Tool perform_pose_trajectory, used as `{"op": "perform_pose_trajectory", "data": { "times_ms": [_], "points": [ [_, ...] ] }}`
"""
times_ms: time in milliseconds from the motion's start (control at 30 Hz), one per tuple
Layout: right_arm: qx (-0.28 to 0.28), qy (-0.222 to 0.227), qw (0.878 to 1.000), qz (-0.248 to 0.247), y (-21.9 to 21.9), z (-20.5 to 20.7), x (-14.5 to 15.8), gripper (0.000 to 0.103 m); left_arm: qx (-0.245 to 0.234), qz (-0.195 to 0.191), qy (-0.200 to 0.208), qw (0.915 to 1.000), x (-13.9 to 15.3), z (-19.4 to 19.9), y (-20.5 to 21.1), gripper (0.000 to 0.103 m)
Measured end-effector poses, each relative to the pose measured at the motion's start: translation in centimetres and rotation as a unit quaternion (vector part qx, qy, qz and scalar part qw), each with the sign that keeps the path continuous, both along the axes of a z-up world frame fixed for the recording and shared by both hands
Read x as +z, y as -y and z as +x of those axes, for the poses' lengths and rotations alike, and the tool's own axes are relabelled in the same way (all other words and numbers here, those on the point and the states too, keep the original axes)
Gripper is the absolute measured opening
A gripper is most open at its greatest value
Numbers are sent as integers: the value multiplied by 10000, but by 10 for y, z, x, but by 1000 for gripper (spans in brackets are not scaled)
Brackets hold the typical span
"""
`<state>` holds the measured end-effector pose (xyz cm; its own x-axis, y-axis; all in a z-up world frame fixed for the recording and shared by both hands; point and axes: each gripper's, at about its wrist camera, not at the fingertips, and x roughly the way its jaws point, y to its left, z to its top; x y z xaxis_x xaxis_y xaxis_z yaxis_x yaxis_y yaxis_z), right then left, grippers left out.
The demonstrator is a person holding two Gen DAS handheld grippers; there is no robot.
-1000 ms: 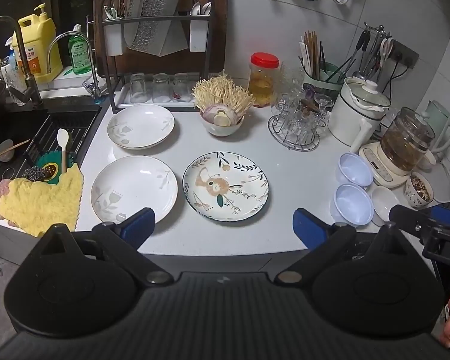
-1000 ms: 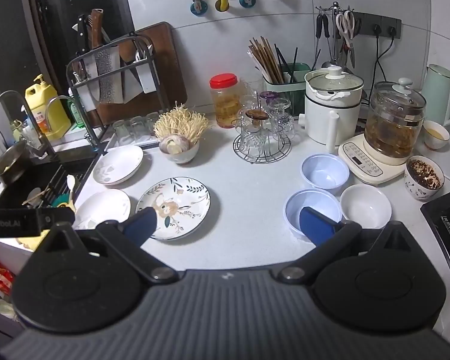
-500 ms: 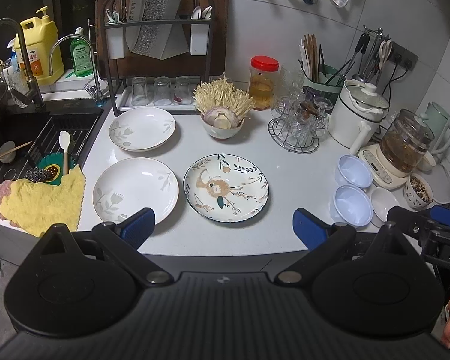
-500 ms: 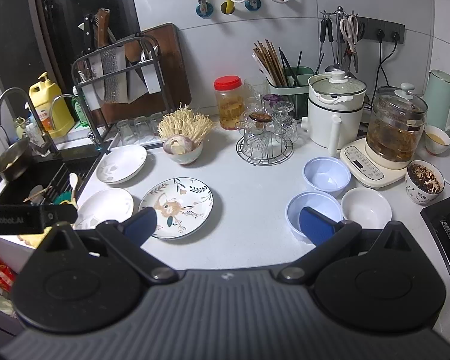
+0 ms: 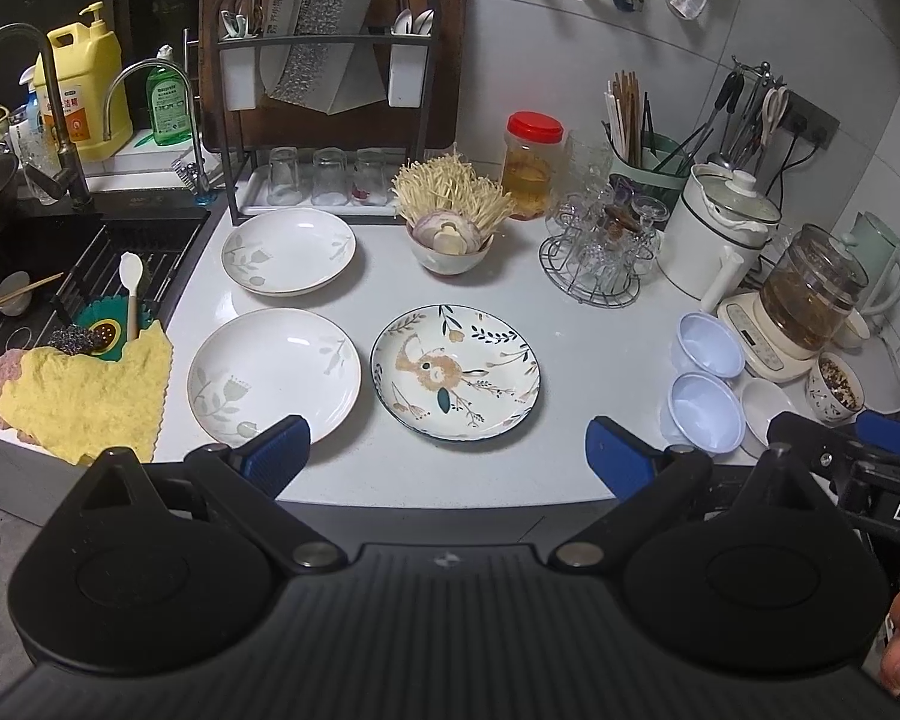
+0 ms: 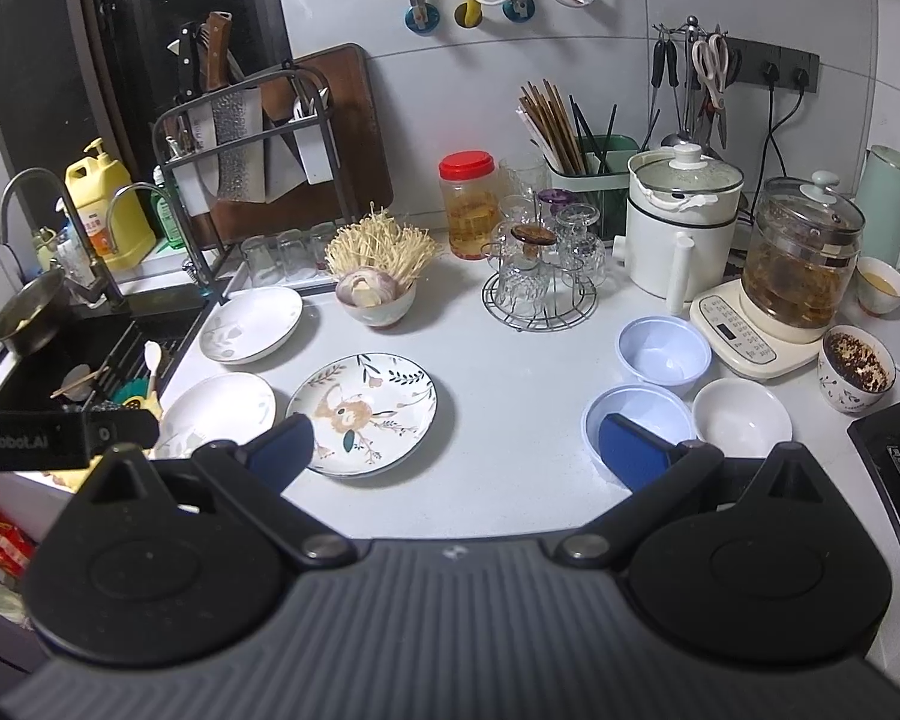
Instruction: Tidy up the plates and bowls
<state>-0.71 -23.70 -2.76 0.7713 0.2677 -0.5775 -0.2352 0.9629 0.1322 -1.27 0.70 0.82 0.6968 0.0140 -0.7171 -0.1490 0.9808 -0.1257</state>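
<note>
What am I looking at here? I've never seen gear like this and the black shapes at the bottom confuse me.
Those black shapes are two hand-held grippers, one in each of a person's hands. Each carries a wide-angle camera looking out along its two blue-tipped fingers, so each picture is that gripper's own view. The left gripper and the right gripper are both open and hold nothing. They hover at the edge of a white kitchen counter. On it lie two white plates, a floral plate, two pale blue bowls and a small white bowl. A sink sits to the left.
</note>
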Motion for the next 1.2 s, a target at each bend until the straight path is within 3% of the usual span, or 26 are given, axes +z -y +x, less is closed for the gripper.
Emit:
{"op": "perform_pose_trajectory", "data": {
  "times_ms": [1200],
  "points": [
    [-114, -35, 9998, 166, 17, -16, -3, 103, 122, 41, -237, 9996, -8, 3, 10, 100]
  ]
}}
